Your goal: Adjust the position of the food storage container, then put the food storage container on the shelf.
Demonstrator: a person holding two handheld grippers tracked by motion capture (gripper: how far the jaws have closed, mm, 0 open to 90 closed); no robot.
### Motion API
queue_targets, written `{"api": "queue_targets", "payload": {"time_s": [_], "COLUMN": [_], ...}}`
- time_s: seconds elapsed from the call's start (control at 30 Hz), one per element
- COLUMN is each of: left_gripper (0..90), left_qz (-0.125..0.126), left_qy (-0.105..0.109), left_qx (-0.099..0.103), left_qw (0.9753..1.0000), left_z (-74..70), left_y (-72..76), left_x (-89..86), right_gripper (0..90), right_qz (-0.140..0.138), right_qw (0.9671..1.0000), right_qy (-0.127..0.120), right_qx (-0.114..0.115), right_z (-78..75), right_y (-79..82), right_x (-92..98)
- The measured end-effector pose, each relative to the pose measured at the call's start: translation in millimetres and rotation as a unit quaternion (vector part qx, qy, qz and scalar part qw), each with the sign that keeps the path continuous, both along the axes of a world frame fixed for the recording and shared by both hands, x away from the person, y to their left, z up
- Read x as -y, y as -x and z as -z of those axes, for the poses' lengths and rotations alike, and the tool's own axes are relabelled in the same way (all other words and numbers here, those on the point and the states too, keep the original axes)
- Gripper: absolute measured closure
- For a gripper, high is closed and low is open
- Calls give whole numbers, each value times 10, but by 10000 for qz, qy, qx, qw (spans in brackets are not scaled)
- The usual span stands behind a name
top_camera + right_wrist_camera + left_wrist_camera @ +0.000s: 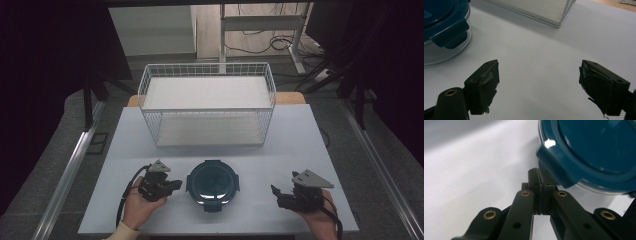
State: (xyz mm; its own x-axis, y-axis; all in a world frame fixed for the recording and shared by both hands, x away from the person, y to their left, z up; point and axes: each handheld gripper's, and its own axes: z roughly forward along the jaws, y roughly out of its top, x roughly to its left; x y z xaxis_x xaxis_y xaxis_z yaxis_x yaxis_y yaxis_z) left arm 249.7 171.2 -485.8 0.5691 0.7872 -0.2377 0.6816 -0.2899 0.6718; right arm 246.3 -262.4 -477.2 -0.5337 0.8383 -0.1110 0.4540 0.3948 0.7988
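While both hands rest low at the near edge of the white worktop (300,130), a round glass container with a dark teal clip-on lid (213,183) sits between them, flat on the worktop and close to the front. Left of it, the left gripper (175,185) points toward the container — its jaws are pressed fully together with nothing between them, and in the left gripper view the tips (539,178) lie just beside one of the lid's clips (554,167), though contact cannot be told. On the other side the right gripper (274,190) lies well apart from the container, its jaws spread wide over bare worktop. Behind the container stands a white wire basket (207,102) with a pale floor.
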Motion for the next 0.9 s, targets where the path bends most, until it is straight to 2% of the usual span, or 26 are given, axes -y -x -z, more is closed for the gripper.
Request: {"api": "queue_targets", "payload": {"time_s": [0.07,0.13,0.27,0.4,0.5,0.8,0.9], "left_gripper": [789,699,460,345,310,258,257], "left_qz": [-157,-256,-461,-574,-636,-609,-582], "left_qy": [114,240,465,591,690,791,860], "left_qx": [176,252,169,89,94,90,150], "left_qw": [9997,9991,9977,9966,9955,9950,9945], "left_z": [-35,-56,-67,-78,-97,-120,-127], "left_y": [37,54,47,50,61,72,80], "left_x": [-61,-111,-182,-229,-255,-247,-243], "right_gripper": [160,160,159,164,168,167,169], "right_qz": [-5,-14,-135,-118,-107,-151,-116], "right_qw": [10000,10000,9995,9987,9982,9963,9967], "right_qy": [2,-6,-263,-467,-549,-779,-717], "right_qx": [-6,-13,-109,-178,-199,-324,-355], "right_z": [6,7,-2,-7,-11,-19,-18], "right_y": [-3,-1,1,5,10,4,2], "right_x": [-2,-12,-32,-55,-53,-66,-84]}}
